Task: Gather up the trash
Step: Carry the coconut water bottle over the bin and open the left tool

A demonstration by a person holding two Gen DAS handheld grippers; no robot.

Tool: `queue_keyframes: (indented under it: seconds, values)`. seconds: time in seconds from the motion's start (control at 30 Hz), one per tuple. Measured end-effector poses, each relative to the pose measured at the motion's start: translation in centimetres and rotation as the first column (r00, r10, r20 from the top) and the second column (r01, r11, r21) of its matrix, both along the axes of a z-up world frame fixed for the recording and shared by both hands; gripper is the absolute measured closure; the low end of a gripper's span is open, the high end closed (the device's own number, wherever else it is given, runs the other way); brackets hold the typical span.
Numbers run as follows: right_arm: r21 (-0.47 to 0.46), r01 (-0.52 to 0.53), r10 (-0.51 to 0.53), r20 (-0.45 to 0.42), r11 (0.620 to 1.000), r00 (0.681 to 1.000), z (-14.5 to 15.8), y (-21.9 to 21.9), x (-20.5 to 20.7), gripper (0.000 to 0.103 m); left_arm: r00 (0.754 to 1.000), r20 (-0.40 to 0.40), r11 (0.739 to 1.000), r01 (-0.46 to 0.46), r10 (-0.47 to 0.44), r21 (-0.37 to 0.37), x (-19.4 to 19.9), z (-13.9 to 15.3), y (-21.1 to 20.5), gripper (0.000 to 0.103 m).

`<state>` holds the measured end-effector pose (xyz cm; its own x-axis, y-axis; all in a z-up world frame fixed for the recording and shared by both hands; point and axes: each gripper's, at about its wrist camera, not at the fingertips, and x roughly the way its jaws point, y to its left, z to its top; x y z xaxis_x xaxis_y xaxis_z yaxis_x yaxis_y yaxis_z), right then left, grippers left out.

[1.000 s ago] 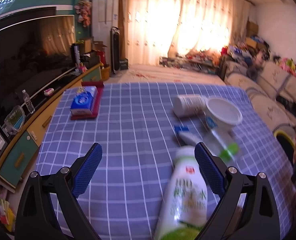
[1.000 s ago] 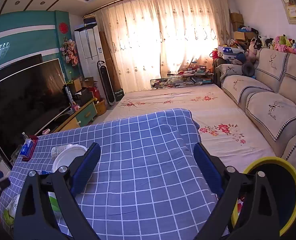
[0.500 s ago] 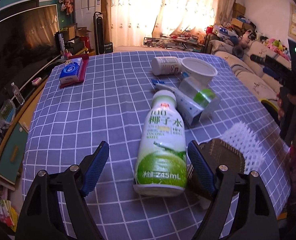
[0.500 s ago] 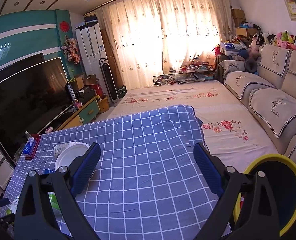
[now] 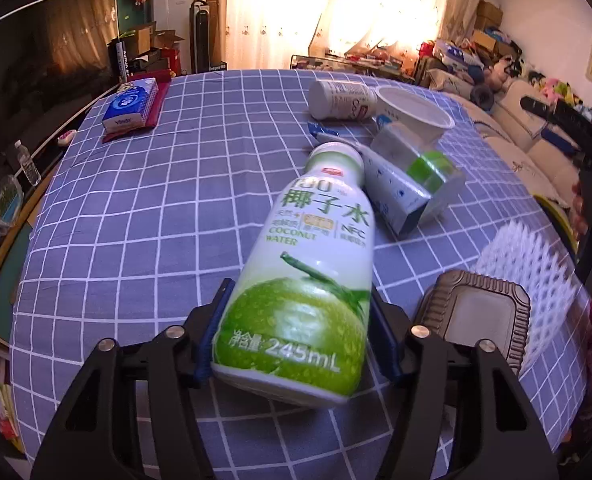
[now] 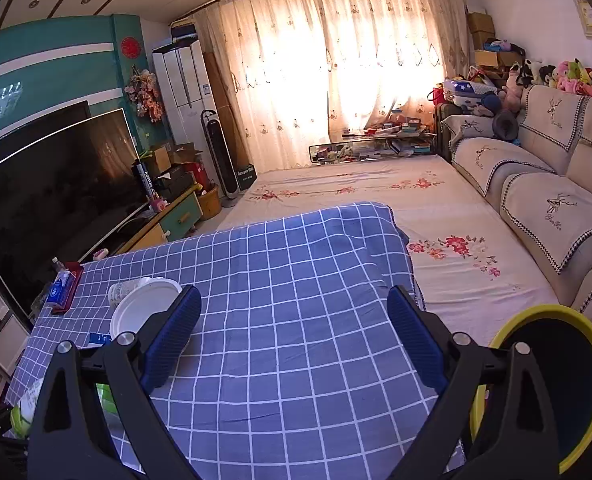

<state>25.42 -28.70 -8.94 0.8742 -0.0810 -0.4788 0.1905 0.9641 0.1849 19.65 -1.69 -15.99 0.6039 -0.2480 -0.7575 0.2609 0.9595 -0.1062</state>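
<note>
Left gripper (image 5: pixel 296 340) has just been closing, and its blue pads now sit against both sides of the coconut water bottle (image 5: pixel 307 272), clamped on the green lower end while the white cap points away across the worktop (image 5: pixel 168 208) with its blue checked cloth. Right gripper (image 6: pixel 292 340) hangs with its jaws wide apart and nothing between them, above a bare stretch of that same cloth. Biggest thing nearby on the right side is the yellow-rimmed bin (image 6: pixel 555 392), standing beside the worktop's edge. Back on the left wrist view, a dark ribbed tray (image 5: pixel 479 320) lies just right of the bottle, with white foam netting (image 5: pixel 531 264) touching its far side. Beyond the bottle's cap a white and blue carton (image 5: pixel 395 192) lies on its side, a clear container with a green band (image 5: pixel 419 160) leaning over it. Farther back sits a white bowl (image 5: pixel 415 114), and beside it a white bottle (image 5: pixel 341 100) lies on its side. Off at the far left corner, well apart from the rest, a blue tissue pack (image 5: pixel 130 108) rests on a red case (image 5: pixel 158 104).
</note>
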Motion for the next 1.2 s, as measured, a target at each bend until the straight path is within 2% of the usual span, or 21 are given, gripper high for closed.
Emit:
queue_keyframes:
  seconds: [0.1, 0.2, 0.37, 0.53, 1.0, 1.2]
  values:
    - [0.002, -0.001, 0.001, -0.003, 1.000, 1.000, 0.0, 0.0, 0.0, 0.014, 1.000, 0.018, 1.000, -0.020, 0.020, -0.018, 0.0, 0.4, 0.6, 0.048]
    - [0.008, -0.001, 0.001, -0.002, 1.000, 1.000, -0.1, -0.1, 0.1, 0.014, 0.996, 0.083, 0.999, -0.029, 0.030, -0.019, -0.8, 1.9, 0.9, 0.051]
    - [0.012, -0.005, 0.005, -0.004, 1.000, 1.000, -0.1, -0.1, 0.1, 0.014, 0.982, 0.182, 0.998, -0.052, 0.044, 0.043, -1.4, 4.7, 1.2, 0.052]
    - [0.016, -0.007, 0.007, -0.002, 1.000, 1.000, 0.0, -0.2, 0.1, 0.014, 0.975, 0.217, 0.992, -0.063, 0.039, 0.107, -1.7, 6.0, 1.2, 0.052]
    - [0.020, -0.011, 0.011, -0.004, 1.000, 1.000, 0.0, -0.1, 0.1, 0.014, 0.958, 0.284, 0.994, -0.075, 0.048, 0.084, -1.2, 8.6, 1.6, 0.052]
    - [0.028, -0.012, 0.012, 0.000, 1.000, 1.000, 0.1, -0.3, 0.0, 0.014, 0.942, 0.333, 0.996, -0.059, 0.032, 0.070, -1.3, 11.0, 0.5, 0.052]
